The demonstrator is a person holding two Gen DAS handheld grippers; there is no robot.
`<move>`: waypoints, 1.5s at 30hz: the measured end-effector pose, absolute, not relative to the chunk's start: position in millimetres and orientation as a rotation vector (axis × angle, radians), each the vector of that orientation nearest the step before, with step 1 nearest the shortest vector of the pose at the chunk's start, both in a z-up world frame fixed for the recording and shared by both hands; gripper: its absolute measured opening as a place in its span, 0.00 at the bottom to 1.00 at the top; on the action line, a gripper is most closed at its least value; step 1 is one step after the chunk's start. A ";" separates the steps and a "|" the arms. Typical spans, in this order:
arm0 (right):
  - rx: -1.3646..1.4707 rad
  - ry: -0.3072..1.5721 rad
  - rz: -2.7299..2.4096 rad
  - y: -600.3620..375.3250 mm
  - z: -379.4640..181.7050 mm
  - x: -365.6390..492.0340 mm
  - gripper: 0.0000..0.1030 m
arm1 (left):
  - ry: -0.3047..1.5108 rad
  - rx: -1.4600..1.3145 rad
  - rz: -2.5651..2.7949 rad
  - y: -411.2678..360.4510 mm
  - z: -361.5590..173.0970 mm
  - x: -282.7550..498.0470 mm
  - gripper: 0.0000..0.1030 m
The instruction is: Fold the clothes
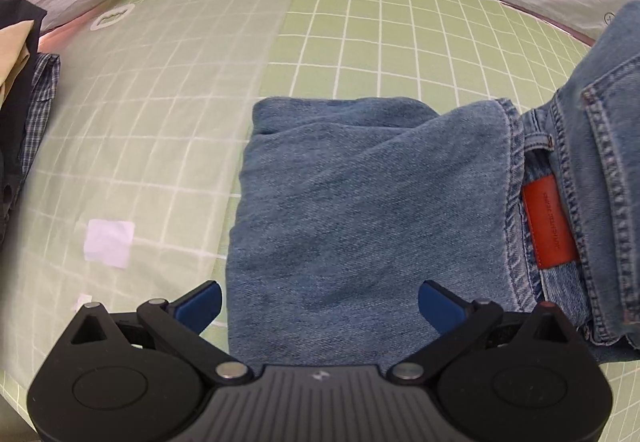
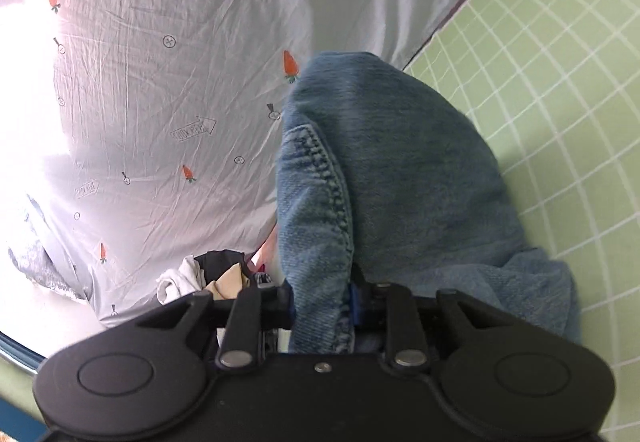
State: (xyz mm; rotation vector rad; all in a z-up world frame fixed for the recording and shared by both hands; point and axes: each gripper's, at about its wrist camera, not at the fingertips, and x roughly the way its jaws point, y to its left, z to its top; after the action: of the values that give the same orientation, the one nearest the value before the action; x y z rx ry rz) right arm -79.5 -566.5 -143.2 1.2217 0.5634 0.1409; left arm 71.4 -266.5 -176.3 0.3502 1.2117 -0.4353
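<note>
Your right gripper is clenched on a seamed edge of the jeans, lifted off the green grid mat; your left gripper is released, jaws wide, hovering over the folded part; that part lies directly beneath it on the mat. The raised section hangs just beyond the red patch, on the right gripper's side; judge that the right hand carries the fold across toward the left.
</note>
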 end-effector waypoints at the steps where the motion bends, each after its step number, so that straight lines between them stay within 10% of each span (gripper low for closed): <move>1: 1.261 0.567 0.147 -557.3 -151.7 -70.5 0.24 | 1.212 0.344 -0.428 -261.2 -176.9 71.7 1.00; 17: 1.315 0.763 0.045 -472.5 -204.9 -6.8 0.32 | 1.226 0.236 -0.363 -200.6 -178.9 81.6 1.00; 21: 1.518 0.641 0.156 -477.2 -204.7 -12.1 0.93 | 1.220 0.234 -0.382 -206.1 -174.9 80.0 1.00; 29: 1.625 0.546 0.097 -501.3 -195.4 -30.4 0.96 | 1.207 0.206 -0.463 -219.8 -168.0 73.3 1.00; 34: 1.398 0.528 -0.158 -533.4 -165.4 -63.2 0.99 | 1.199 0.139 -0.528 -227.2 -161.0 70.2 1.00; 41: 0.185 1.013 -0.596 -519.1 -167.4 -73.2 0.99 | 1.205 0.050 -0.569 -229.3 -161.3 76.1 1.00; 45: 0.181 1.048 -0.585 -513.7 -177.3 -70.0 0.99 | 1.207 0.008 -0.580 -220.8 -157.9 83.2 1.00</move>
State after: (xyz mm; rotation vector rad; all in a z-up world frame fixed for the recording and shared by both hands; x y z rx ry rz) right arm -70.0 -513.7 -177.3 0.1810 1.0476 -0.5846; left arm 83.2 -220.8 -157.9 0.0083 1.2073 -0.5801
